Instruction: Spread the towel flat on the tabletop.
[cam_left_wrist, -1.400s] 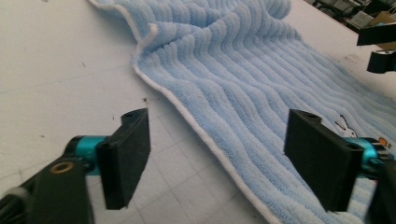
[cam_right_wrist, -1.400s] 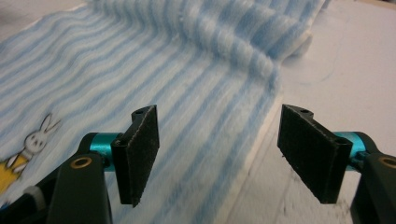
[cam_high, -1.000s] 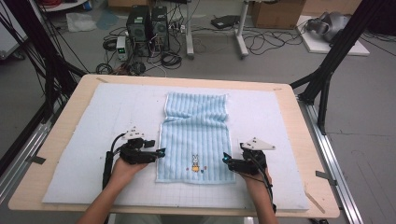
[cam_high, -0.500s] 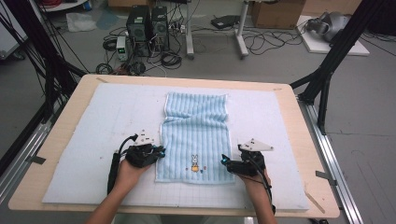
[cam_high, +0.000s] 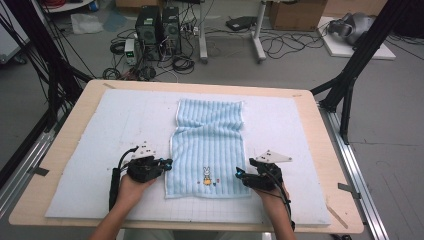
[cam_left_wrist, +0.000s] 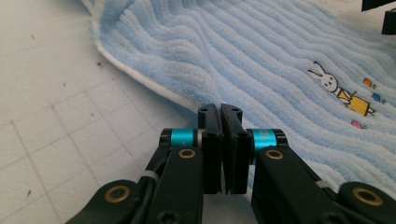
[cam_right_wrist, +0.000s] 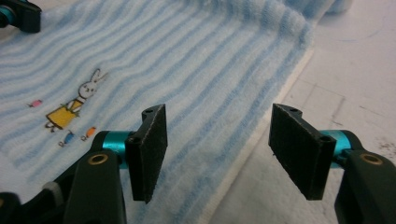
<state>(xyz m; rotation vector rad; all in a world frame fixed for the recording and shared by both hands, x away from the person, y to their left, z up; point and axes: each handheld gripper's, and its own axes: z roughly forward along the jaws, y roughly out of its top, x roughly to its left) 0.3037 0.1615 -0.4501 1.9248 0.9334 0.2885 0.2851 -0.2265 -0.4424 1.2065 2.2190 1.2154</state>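
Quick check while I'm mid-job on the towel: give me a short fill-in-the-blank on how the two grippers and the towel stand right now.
1. The left gripper has its jaws ____ at the towel's white-trimmed side edge.
2. The right gripper's jaws, which have just been closing, stand apart over the towel's other side ____.
3. The picture stitched on the towel is a ____ in a yellow dress.
4. The towel's far end lies ____ rather than flat.

Missing words: shut; edge; rabbit; bunched
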